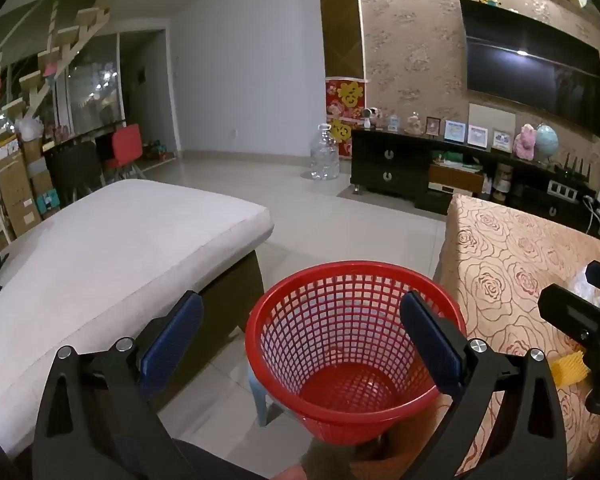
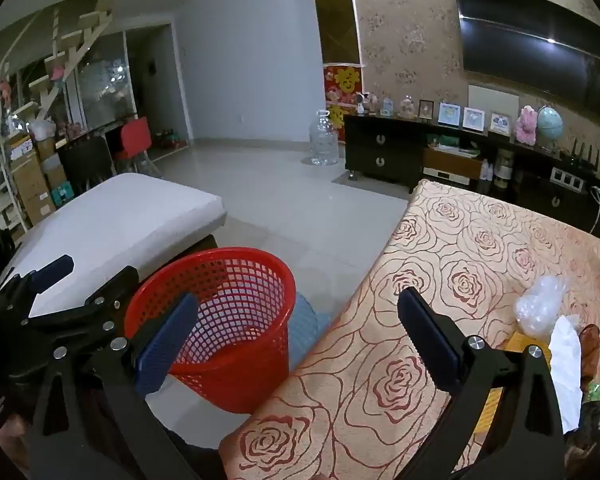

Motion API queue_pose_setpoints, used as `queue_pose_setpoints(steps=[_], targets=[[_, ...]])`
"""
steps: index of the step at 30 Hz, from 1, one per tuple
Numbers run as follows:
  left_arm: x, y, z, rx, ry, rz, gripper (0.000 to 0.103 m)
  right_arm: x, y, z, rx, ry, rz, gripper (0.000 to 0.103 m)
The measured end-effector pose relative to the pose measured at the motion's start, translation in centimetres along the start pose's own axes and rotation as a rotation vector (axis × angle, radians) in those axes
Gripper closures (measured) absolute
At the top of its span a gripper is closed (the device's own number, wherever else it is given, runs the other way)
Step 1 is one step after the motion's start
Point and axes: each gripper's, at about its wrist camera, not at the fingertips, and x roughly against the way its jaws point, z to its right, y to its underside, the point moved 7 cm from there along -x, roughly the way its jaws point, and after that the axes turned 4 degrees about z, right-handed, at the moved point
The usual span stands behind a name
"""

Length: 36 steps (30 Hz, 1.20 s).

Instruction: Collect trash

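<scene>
Through the left wrist camera I see my left claw (image 1: 302, 326) spread wide with nothing between its blue pads (image 1: 172, 344). It hangs over the red mesh wastebasket (image 1: 354, 346), which looks empty and seems to stand on a pale blue stool (image 1: 260, 394) on the tiled floor (image 1: 300, 208). To the left is a white cushioned bench (image 1: 112, 252); to the right is the tabletop (image 1: 508, 264) under a rose-patterned cloth. At the right edge my right claw (image 1: 580, 312) pokes in above that tabletop, with something yellow (image 1: 568, 370) beneath it.

Through the right wrist camera my right claw (image 2: 298, 326) is likewise fully spread and grips nothing. It hovers over the near left edge of the rose cloth tabletop (image 2: 480, 232). The trash lies at the right side of the tabletop: a crumpled clear plastic bag (image 2: 540, 306), a white paper scrap (image 2: 566, 368) just beside it, a yellow item (image 2: 516, 342) partly hidden by the claw's arm, and a bit of green (image 2: 596, 392) I cannot identify. The wastebasket (image 2: 236, 320) sits left of the tabletop, with my left claw (image 2: 52, 276) above and beyond it.
</scene>
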Motion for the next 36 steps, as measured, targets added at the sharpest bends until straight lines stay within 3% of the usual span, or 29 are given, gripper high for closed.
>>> queue_pose_setpoints(steps=[36], targets=[[-0.05, 0.09, 0.11, -0.012, 0.000, -0.005, 0.008, -0.55, 0.72, 0.50, -0.007, 0.002, -0.034, 0.006]])
